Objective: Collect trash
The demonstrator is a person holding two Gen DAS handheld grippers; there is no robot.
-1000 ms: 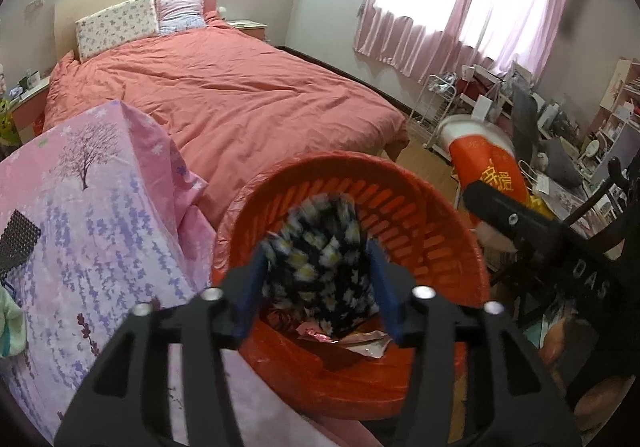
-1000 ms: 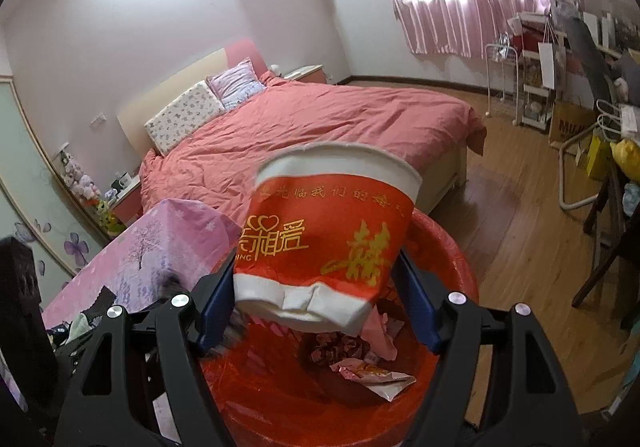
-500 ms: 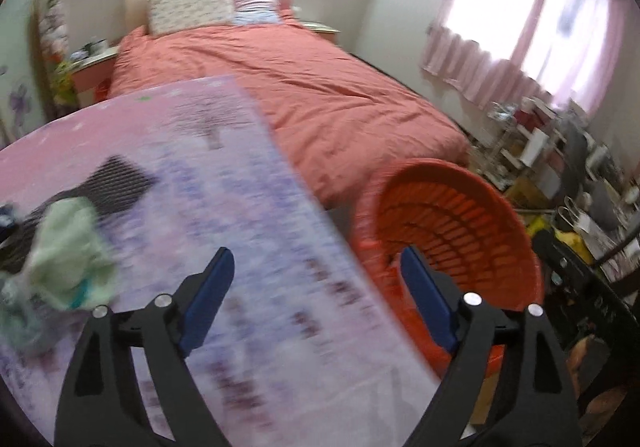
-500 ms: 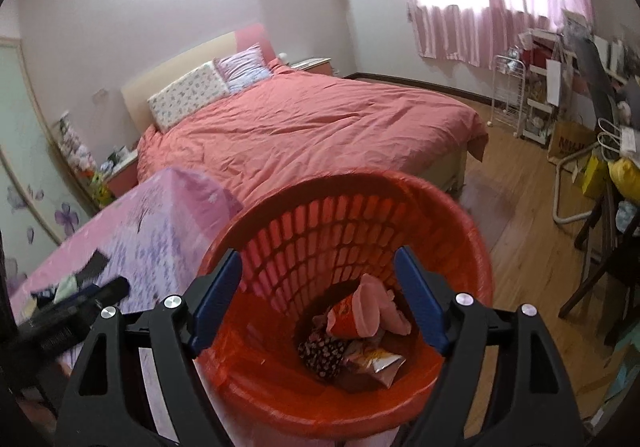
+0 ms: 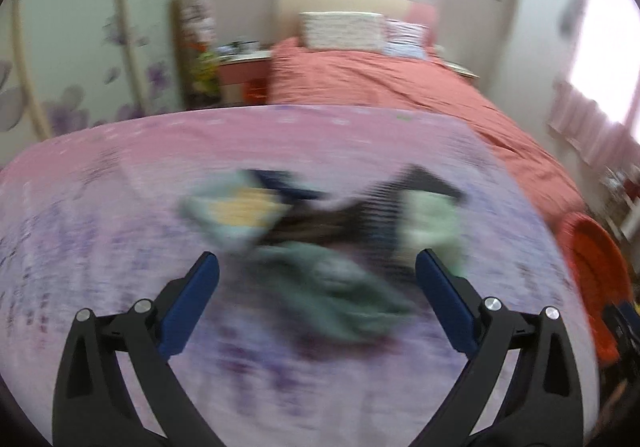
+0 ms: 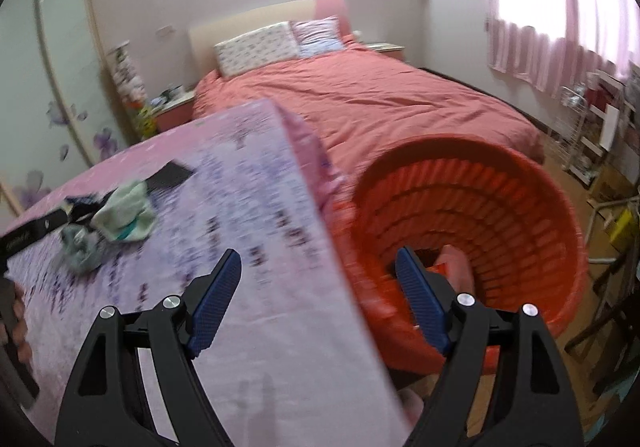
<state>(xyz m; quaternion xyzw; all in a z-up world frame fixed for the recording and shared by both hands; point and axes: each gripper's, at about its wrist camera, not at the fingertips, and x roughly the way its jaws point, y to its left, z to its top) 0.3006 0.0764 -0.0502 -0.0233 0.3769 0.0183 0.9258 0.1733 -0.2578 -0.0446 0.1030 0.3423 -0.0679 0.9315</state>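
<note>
A blurred heap of scraps lies on the table's pink-lilac cloth (image 5: 100, 215): a pale blue and yellow wrapper (image 5: 236, 215), a crumpled grey-green piece (image 5: 340, 287), a pale green piece (image 5: 430, 223) and a dark flat one (image 5: 360, 213). My left gripper (image 5: 316, 259) hovers just before the heap, its jaws opening with nothing between them. The orange basket (image 5: 592, 271) stands off the table's right end. My right gripper (image 6: 318, 255) is open and empty over the table edge (image 6: 344, 287), beside the basket (image 6: 500, 199), which holds pink and red trash (image 6: 454, 267). The pale green piece (image 6: 126, 213) shows at left.
A bed with a coral cover (image 6: 360, 99) fills the room behind the table and basket. A nightstand (image 5: 244, 75) and a flowered wardrobe door (image 6: 60, 87) stand at left. Chairs and a rack (image 6: 592, 127) crowd the wooden floor at right. A hand (image 6: 18, 331) shows at the left edge.
The left gripper dropped the black flowered scrap into the basket and swung left over the table to the heap. The right gripper let the red paper cup fall in and shifted left, empty.
</note>
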